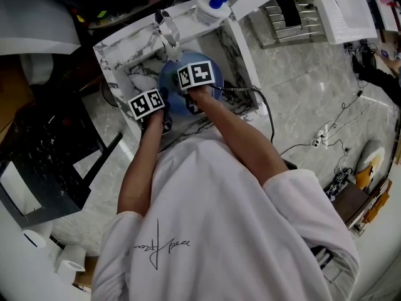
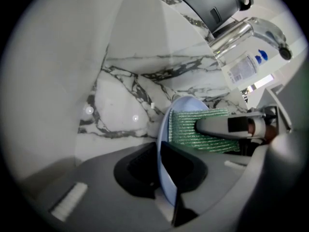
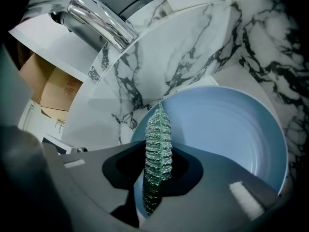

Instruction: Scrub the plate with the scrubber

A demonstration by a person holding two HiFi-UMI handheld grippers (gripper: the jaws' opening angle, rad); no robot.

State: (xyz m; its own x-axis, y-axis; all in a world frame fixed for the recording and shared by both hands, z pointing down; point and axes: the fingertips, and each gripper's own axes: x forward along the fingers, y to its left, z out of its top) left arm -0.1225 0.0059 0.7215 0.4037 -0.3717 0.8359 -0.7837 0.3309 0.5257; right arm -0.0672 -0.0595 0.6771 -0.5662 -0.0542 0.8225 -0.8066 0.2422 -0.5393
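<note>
One white marble sink with dark grey veins (image 1: 114,54) fills the middle of the head view, with a curved chrome tap (image 1: 168,35) rising at its back edge and a white plastic bottle with a blue cap (image 1: 210,5) standing on the rear corner beside it. Around the sink lies a pale grey stone-patterned floor (image 1: 301,86), crossed on the right by thin black cables (image 1: 332,127). A person in a white shirt (image 1: 213,231) leans over the basin, both forearms reaching down into it.

Inside the basin stands the round pale blue plate (image 3: 227,134), tipped up on its edge. The left gripper (image 2: 161,169) has its jaws partly closed, pinching the plate's lower rim between the two black pads so that the plate runs edge-on straight out from them. The right gripper (image 3: 155,170) has its jaws drawn in close on the green glittery mesh scrubber (image 3: 157,146), which stands edge-on between the pads. In the left gripper view the scrubber lies flat against the face of the plate, near its upper half, with the right gripper's grey jaw pressed on it.
</note>
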